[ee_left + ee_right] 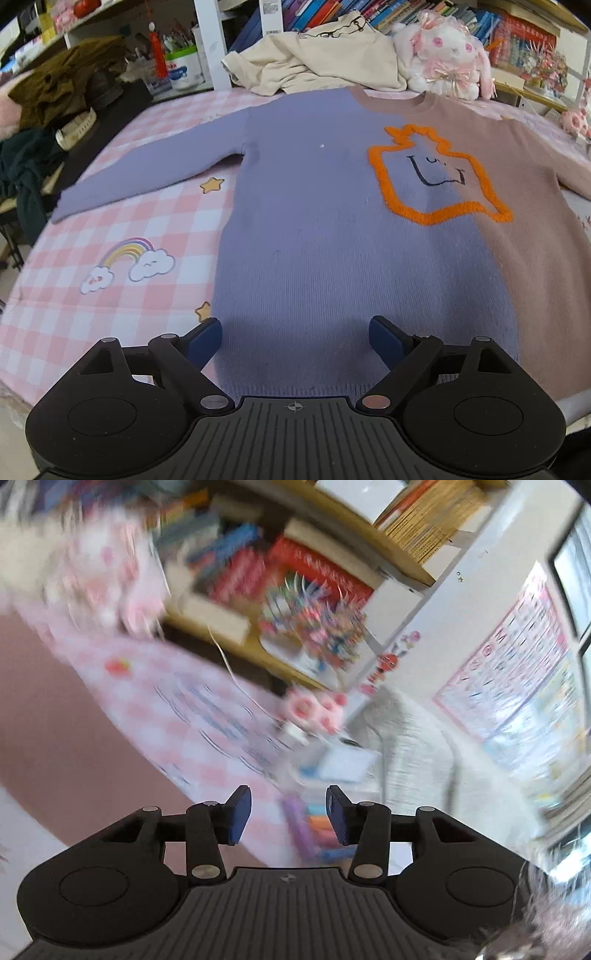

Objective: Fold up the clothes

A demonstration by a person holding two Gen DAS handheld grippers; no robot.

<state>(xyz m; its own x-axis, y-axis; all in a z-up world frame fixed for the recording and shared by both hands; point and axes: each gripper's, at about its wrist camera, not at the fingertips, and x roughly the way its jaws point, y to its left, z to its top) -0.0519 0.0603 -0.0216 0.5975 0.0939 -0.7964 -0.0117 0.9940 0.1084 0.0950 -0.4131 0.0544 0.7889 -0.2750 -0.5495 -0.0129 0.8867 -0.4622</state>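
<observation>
The sweater (pixel 332 229) lies flat and unfolded on the checked desk (pixel 122 221), sleeves out; every fold remains. Left gripper (pixel 295 341) hovers over its hem, right gripper (pixel 289 812) off beside it, both jaws spread

No legible text anywhere

A sweater (pixel 314 221) is lying flat on the bed (pixel 110 229) ahead of me, sleeves spreading left and right. Behind its collar, a crumpled garment (pixel 314 62) is sitting left of a plush rabbit (pixel 447 55), with bookshelves (pixel 388 14) standing behind both.
</observation>
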